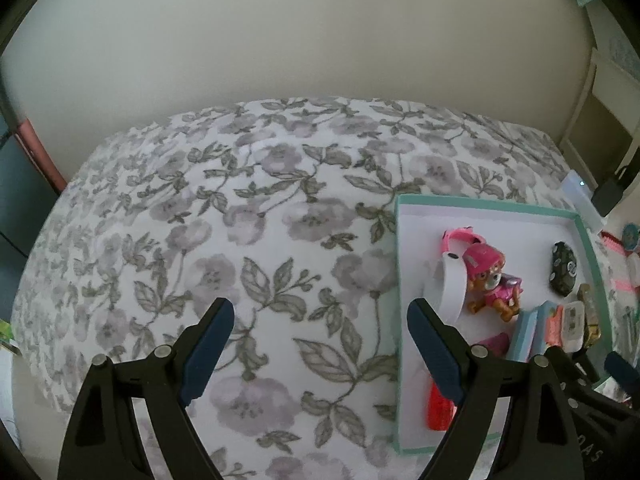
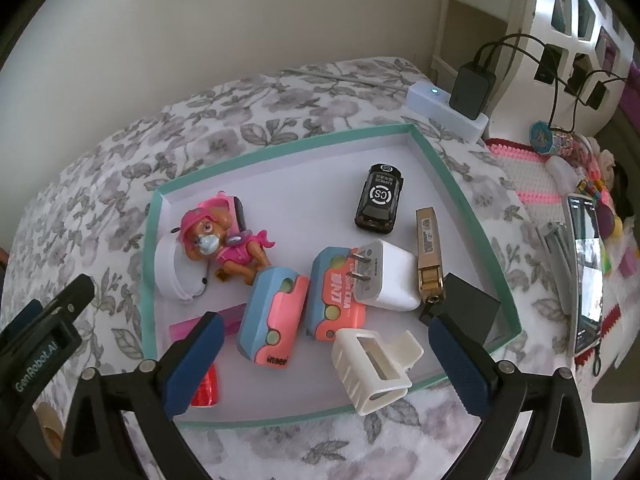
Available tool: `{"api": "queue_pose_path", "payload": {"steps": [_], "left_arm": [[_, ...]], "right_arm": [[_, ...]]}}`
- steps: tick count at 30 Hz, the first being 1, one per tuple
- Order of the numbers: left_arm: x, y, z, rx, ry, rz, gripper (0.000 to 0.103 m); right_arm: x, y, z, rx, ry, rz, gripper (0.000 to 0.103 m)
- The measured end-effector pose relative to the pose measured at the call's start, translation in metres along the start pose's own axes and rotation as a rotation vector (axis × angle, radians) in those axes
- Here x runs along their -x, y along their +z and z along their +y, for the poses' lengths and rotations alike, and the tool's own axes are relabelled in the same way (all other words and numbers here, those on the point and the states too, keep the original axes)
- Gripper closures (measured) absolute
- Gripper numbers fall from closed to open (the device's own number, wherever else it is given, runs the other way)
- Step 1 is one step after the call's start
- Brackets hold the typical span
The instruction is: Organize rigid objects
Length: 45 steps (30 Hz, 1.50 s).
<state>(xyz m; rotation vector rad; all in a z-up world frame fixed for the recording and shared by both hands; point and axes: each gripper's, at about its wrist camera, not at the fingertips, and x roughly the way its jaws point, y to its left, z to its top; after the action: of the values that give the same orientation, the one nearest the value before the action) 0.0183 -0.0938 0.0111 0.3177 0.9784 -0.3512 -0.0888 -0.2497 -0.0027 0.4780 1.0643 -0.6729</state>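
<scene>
A shallow teal-rimmed white tray (image 2: 149,240) lies on the flowered bedspread. In it are a pink toy pup (image 2: 224,240), a white band (image 2: 172,272), a black toy car (image 2: 380,200), two blue-and-pink erasers (image 2: 272,316), a white plug charger (image 2: 388,276), a gold lighter (image 2: 429,256), a black block (image 2: 468,312), a red piece (image 2: 204,390) and a pink slab (image 2: 208,322). A white hair claw (image 2: 376,368) rests on the tray's near rim, between the fingers of my open right gripper (image 2: 324,360), untouched. My left gripper (image 1: 320,348) is open and empty, over the bedspread left of the tray (image 1: 397,280).
A white power strip (image 2: 444,110) with a black adapter (image 2: 472,90) lies beyond the tray. To the right are a propped phone (image 2: 586,272), a pink crocheted mat (image 2: 524,168) and small colourful toys (image 2: 600,200). A wall runs behind the bed.
</scene>
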Motion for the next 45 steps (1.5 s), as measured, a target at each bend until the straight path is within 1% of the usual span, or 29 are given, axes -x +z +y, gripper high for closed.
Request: {"api": "queue_pose_path", "payload": {"steps": [6, 10, 15, 20, 24, 25, 27, 34, 45], "left_arm": [[0.018, -0.009, 0.013, 0.000, -0.011, -0.025, 0.014], [0.024, -0.018, 0.026, 0.017, 0.028, -0.015, 0.014], [0.032, -0.031, 0.045, 0.040, 0.038, -0.019, 0.014], [0.036, -0.044, 0.053, 0.029, 0.014, -0.024, 0.014], [0.042, -0.049, 0.057, 0.045, -0.010, -0.031, 0.014], [0.044, -0.050, 0.057, 0.047, -0.013, -0.036, 0.013], [0.046, -0.052, 0.059, 0.052, -0.019, -0.037, 0.008], [0.050, -0.054, 0.065, 0.087, -0.057, -0.034, 0.008], [0.054, -0.054, 0.065, 0.082, -0.035, -0.031, 0.008]], "right_arm": [[0.008, -0.008, 0.008, 0.023, 0.001, -0.009, 0.000], [0.016, -0.015, 0.011, 0.035, 0.003, -0.017, 0.000], [0.026, -0.023, 0.016, 0.055, 0.012, -0.036, 0.000], [0.035, -0.029, 0.020, 0.068, 0.008, -0.058, 0.000], [0.043, -0.034, 0.023, 0.074, 0.026, -0.069, 0.000], [0.044, -0.035, 0.024, 0.076, 0.028, -0.071, 0.000], [0.047, -0.037, 0.026, 0.084, 0.027, -0.082, 0.000], [0.055, -0.044, 0.030, 0.097, 0.034, -0.103, 0.000], [0.058, -0.046, 0.032, 0.105, 0.030, -0.112, 0.000]]}}
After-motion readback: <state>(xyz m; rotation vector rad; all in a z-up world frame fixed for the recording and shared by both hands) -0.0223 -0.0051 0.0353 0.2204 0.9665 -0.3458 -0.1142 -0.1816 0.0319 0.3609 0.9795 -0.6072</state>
